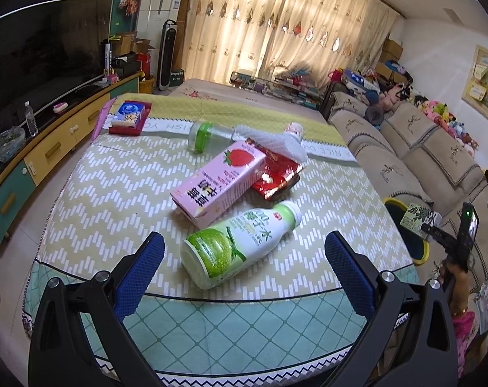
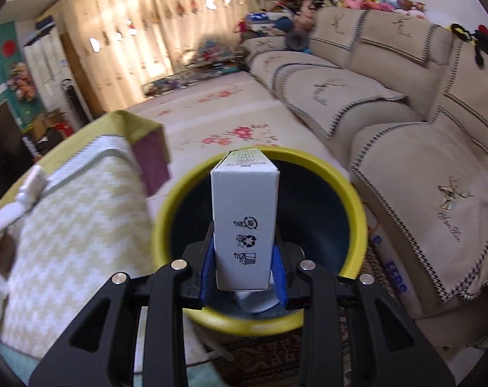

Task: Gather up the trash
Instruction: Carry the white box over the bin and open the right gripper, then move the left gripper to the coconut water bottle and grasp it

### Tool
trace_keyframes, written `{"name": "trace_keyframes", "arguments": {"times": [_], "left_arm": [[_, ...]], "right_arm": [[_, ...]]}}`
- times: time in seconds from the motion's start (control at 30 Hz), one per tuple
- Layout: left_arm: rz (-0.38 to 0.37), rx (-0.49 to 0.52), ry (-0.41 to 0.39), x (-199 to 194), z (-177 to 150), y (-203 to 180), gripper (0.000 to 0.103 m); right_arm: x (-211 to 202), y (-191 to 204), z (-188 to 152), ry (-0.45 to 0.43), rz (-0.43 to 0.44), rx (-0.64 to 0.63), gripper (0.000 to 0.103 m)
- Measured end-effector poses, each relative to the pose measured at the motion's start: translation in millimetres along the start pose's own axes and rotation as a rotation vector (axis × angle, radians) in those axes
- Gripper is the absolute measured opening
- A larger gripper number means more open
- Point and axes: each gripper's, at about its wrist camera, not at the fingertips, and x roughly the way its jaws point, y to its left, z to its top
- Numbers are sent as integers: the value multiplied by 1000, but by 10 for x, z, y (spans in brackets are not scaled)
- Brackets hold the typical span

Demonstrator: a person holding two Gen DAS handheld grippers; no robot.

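My left gripper (image 1: 244,251) stands open over the near edge of the table (image 1: 115,200), its blue pads (image 1: 144,274) either side of a green and white bottle (image 1: 240,245) lying on its side. Behind it lie a pink strawberry carton (image 1: 218,183), a red foil wrapper (image 1: 279,174), a white foam net (image 1: 269,142) and a clear bottle with a green cap (image 1: 208,135). My right gripper (image 2: 244,271) is shut on a small white drink carton (image 2: 244,222), held above the yellow-rimmed bin (image 2: 356,200). The left wrist view shows that carton (image 1: 419,217) beside the bin (image 1: 405,225).
A beige sofa (image 2: 405,129) runs along the right, close behind the bin. A red tray holding a blue box (image 1: 129,116) sits at the table's far left corner. A TV cabinet (image 1: 50,148) lines the left wall. A patterned rug (image 2: 269,354) lies under the bin.
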Motion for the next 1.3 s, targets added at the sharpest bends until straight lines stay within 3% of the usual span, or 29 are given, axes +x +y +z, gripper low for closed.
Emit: {"name": "trace_keyframes", "arguments": {"times": [0.1, 0.2, 0.83, 1.2, 1.3], "left_arm": [[1, 12, 28, 87, -49, -20, 98], [-9, 16, 51, 165, -91, -32, 98], [-84, -11, 150, 566, -252, -52, 98], [-275, 110, 228, 693, -291, -647, 98], [-286, 140, 250, 701, -282, -730, 98]], "right_arm": [[68, -62, 7, -5, -40, 26, 32], [57, -75, 5, -23, -50, 32, 41], [11, 145, -73, -11, 0, -2, 47], [-23, 143, -87, -10, 30, -4, 48], [-36, 126, -95, -10, 35, 1, 48]]}}
